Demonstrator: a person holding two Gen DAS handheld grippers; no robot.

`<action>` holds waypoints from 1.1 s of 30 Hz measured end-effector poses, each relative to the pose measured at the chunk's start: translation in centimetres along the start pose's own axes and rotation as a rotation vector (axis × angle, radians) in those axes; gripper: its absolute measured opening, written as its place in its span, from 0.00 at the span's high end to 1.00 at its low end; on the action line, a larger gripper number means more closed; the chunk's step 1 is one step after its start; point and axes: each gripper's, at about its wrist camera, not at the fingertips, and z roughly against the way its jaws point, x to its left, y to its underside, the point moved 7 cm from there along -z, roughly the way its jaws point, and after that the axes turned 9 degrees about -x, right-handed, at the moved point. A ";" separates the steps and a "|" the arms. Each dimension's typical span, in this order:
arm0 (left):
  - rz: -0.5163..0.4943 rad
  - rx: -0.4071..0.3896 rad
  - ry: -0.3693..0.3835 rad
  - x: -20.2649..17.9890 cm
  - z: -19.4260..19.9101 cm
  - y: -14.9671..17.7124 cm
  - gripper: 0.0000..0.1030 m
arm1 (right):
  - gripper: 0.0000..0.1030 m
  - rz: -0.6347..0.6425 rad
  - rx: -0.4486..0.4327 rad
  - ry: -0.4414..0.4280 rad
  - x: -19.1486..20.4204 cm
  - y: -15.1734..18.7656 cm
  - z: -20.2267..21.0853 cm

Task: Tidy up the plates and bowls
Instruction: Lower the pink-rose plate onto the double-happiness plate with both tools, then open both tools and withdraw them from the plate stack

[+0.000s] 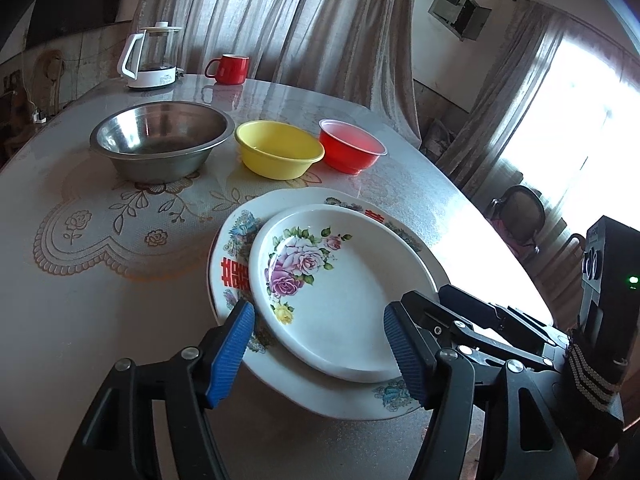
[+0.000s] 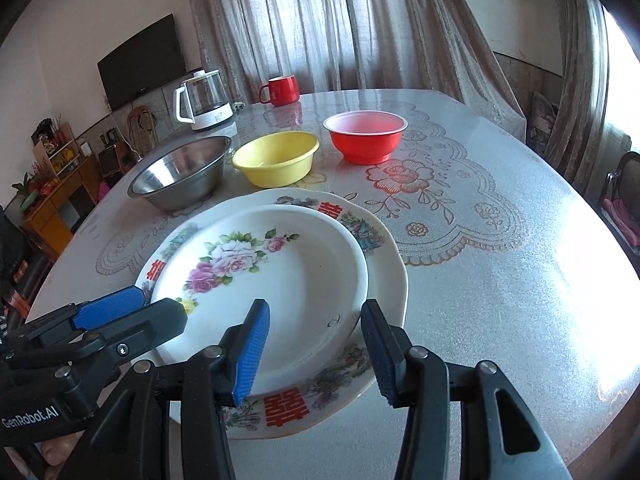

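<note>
Left gripper [image 1: 319, 344]: jaws apart, blue pads astride the near edge of the stacked plates, gripping nothing.
Right gripper [image 2: 316, 354]: jaws apart, hanging over the near rim of the same stack, pads off the china.
Rose plate [image 1: 344, 296]: white, pink and purple roses, lying on top of the bigger plate, just ahead of both grippers and partly between each pair of pads.
Large plate [image 2: 384, 276]: underneath, scalloped edge, sticking out around the rose plate on all sides.
Steel bowl [image 1: 160, 142]: beyond the plates, ahead and left of the left gripper, upright.
Yellow bowl [image 1: 278, 148]: just right of the steel bowl, straight ahead past the plates.
Red bowl [image 1: 352, 146]: right end of the row, close beside the yellow one; touching or not, cannot tell.
Red mug [image 2: 282, 90]: far side of the table, well behind the bowls.
Glass kettle [image 2: 204, 100]: white base and handle, left of the mug, far edge.
Table [image 2: 500, 264]: round, covered with a flower-patterned cloth under a glossy sheet.
In the way: each gripper's black linkage crossing the corner of the other's view, beside the plates.
Writing: red double-happiness characters on the large plate's rim; "GenRobot.AI" on the left gripper's body; kettle label too small to read.
</note>
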 end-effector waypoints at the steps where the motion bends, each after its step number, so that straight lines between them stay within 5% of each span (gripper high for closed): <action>1: 0.000 0.000 -0.002 0.0 0.0 0.0 0.34 | 0.54 0.001 0.001 0.000 0.0 0.0 0.0; 33: 0.042 -0.027 -0.101 3.3 2.4 0.5 0.22 | 0.50 0.016 0.005 0.012 0.3 0.2 0.1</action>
